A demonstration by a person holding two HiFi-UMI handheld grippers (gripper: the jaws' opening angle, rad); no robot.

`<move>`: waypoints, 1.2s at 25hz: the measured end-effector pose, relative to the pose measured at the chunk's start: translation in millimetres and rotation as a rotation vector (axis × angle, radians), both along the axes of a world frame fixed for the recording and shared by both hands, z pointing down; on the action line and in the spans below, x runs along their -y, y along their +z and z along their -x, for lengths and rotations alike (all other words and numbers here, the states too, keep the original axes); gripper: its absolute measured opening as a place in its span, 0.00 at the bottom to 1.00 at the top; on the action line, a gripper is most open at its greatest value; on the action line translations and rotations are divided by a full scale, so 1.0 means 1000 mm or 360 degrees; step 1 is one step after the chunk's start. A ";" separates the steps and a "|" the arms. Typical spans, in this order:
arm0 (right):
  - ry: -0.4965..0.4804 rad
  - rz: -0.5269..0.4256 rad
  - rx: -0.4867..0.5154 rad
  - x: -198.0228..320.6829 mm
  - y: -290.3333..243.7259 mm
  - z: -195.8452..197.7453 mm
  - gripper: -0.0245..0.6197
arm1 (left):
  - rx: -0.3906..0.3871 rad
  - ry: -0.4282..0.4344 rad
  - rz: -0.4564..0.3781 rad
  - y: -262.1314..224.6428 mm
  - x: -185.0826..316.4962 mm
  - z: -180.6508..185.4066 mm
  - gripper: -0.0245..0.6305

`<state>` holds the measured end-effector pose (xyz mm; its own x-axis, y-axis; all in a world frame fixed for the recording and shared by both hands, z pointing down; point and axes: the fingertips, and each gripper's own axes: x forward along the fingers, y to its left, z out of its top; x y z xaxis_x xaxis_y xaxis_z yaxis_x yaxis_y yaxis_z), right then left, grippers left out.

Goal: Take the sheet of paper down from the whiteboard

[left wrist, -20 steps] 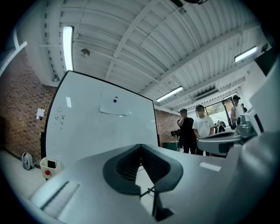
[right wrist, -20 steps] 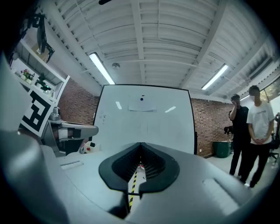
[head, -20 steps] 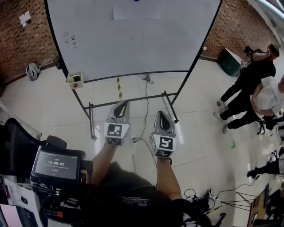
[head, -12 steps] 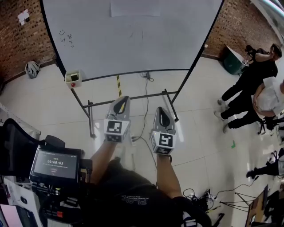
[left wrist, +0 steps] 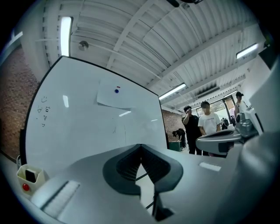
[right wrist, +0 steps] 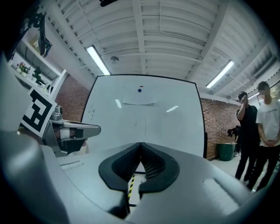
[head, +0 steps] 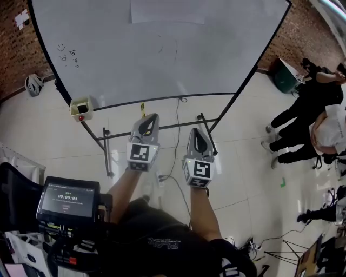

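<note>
White paper (head: 167,12) on whiteboard (head: 162,70); timer (head: 67,198) reads 00:00:03; left gripper (left wrist: 141,148), right gripper (right wrist: 140,146) jaws closed, empty.

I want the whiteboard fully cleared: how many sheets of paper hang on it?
1. The sheet hangs at the top middle of the whiteboard, with a blue magnet on it. No other sheet shows on this face.
</note>
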<state>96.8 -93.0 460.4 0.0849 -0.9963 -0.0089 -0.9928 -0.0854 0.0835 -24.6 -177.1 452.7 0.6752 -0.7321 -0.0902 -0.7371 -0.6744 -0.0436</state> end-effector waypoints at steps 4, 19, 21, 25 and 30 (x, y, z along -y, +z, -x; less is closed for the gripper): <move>0.0031 0.0002 0.0000 0.059 -0.003 -0.014 0.06 | 0.0038 0.0035 -0.0028 -0.016 0.055 -0.017 0.04; 0.0081 -0.0029 -0.0038 0.201 -0.027 -0.035 0.06 | -0.0036 0.0095 -0.0167 -0.065 0.200 -0.045 0.04; 0.0068 -0.0052 -0.0054 0.207 -0.033 -0.041 0.06 | -0.0038 0.0081 -0.0185 -0.073 0.206 -0.050 0.04; 0.0002 -0.0097 -0.0125 0.216 -0.047 -0.064 0.06 | -0.0029 0.0044 -0.0223 -0.080 0.208 -0.076 0.04; -0.0116 -0.0168 -0.0103 0.247 -0.066 -0.062 0.06 | -0.0119 -0.0002 -0.0180 -0.092 0.231 -0.067 0.04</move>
<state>159.2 -340.4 394.4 0.0085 -0.9931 -0.1168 -0.9895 -0.0252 0.1422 42.5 -408.1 361.0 0.6624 -0.7154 -0.2223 -0.7421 -0.6672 -0.0640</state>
